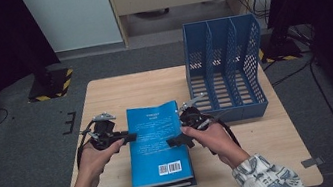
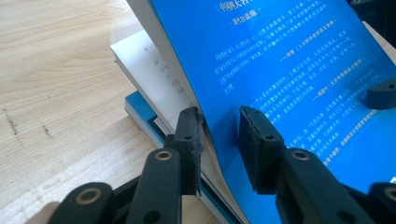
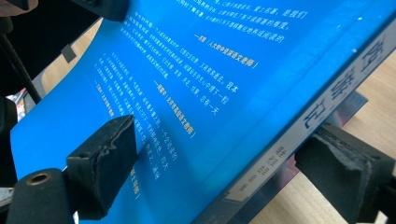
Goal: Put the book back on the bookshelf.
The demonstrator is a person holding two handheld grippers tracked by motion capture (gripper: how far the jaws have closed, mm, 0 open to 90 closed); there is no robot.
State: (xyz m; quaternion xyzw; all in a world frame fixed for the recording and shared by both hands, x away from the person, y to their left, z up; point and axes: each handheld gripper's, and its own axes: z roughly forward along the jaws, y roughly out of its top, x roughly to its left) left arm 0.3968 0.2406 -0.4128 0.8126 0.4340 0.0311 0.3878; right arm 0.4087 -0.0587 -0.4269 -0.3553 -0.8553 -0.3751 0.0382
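A blue book (image 1: pixel 153 136) lies back cover up on a small stack of books (image 1: pixel 169 186) at the front middle of the wooden table (image 1: pixel 262 134). My left gripper (image 1: pixel 128 138) is at its left edge. In the left gripper view the jaws (image 2: pixel 219 140) stand a little apart, one pad under the lifted blue cover (image 2: pixel 289 60) and one above it. My right gripper (image 1: pixel 178 140) is at the book's right edge. There its wide jaws (image 3: pixel 224 158) straddle the spine side of the book (image 3: pixel 196 70), one pad on the cover, the other beside the spine's lower edge.
A blue slotted file organizer (image 1: pixel 224 69) stands upright at the table's back right, close behind the right hand. Bare wood lies left of the book (image 2: pixel 56 93). Dark floor and cables surround the table.
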